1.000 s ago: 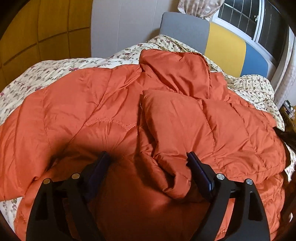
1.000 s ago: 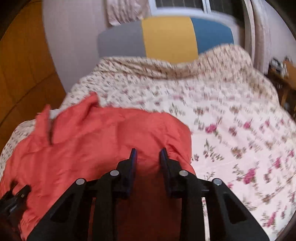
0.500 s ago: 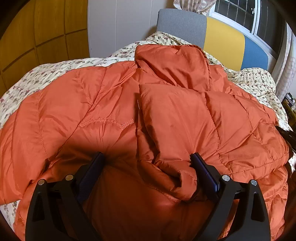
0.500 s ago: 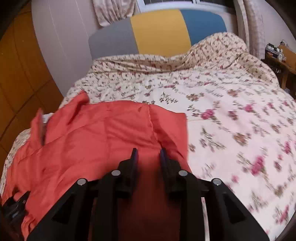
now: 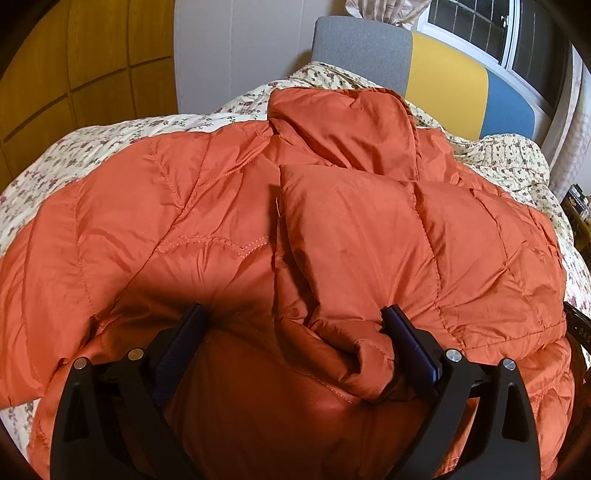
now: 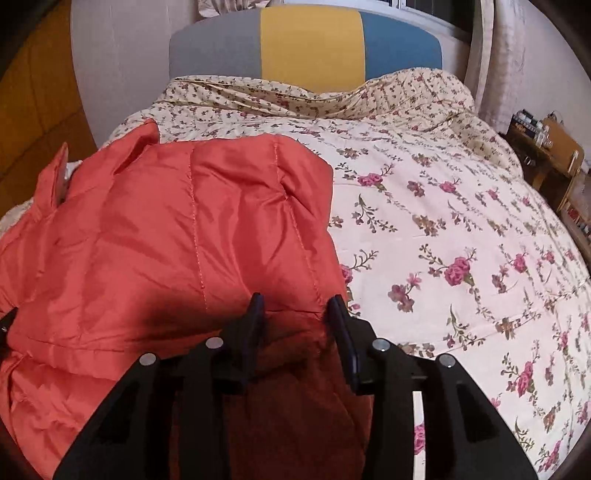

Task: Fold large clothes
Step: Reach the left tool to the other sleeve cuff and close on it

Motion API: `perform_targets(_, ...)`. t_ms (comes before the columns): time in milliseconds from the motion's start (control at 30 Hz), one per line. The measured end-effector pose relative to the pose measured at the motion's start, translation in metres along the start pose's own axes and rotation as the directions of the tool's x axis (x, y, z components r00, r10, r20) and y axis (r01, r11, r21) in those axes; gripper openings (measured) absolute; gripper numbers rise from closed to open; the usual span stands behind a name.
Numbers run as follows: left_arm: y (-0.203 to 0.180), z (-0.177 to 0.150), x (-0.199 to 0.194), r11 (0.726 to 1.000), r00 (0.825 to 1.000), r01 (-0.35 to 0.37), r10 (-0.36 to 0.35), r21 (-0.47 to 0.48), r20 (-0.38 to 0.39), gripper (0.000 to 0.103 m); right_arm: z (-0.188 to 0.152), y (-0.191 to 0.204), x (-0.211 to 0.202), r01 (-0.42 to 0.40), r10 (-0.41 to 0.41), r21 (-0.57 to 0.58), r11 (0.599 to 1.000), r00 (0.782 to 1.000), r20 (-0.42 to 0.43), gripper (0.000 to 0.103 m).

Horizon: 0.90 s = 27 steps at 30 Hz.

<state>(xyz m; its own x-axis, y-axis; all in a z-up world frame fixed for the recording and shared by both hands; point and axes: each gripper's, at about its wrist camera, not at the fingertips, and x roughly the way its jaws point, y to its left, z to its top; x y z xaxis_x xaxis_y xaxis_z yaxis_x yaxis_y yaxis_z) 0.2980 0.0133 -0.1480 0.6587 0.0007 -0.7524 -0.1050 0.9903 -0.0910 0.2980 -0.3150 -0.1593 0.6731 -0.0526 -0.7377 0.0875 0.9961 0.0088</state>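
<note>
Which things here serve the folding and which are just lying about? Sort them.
For the job: orange jacket, left gripper, right gripper.
Lying about: floral bedspread, headboard, cluttered side shelf, window.

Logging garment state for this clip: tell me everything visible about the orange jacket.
The orange jacket is a quilted, puffy coat of shiny fabric with stitched seams. It lies spread on the floral bedspread, its hood or collar toward the headboard, one panel folded over the middle. The left gripper, jaws wide, straddles a bunched fold near its hem. The right gripper, jaws narrower, has the jacket's edge between its fingers; whether it pinches is unclear.
</note>
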Motion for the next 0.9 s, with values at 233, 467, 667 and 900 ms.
perform_targets(233, 0.007, 0.002, -0.010, 0.999, 0.999, 0.043, -0.043, -0.021, -0.004, 0.100, -0.001, -0.022, 0.007, 0.011, -0.008, 0.112, 0.994, 1.000, -0.026, 0.077)
perform_targets(467, 0.057, -0.014, -0.055, 0.977, 0.993, 0.096, -0.081, -0.188, 0.085, 0.100, 0.000, -0.017, 0.003, 0.054, -0.052, 0.093, 0.994, 0.998, -0.021, 0.081)
perform_targets(667, 0.120, -0.045, -0.099, 0.939, 0.989, 0.028, 0.023, -0.344, 0.144, 0.100, 0.000, -0.016, 0.003, 0.066, -0.064, 0.089, 0.994, 0.998, -0.020, 0.082)
perform_targets(900, 0.195, -0.091, -0.134, 0.812, 0.984, 0.026, 0.083, -0.584, 0.160, 0.100, 0.001, -0.017, 0.003, 0.065, -0.064, 0.088, 0.994, 0.998, -0.020, 0.083)
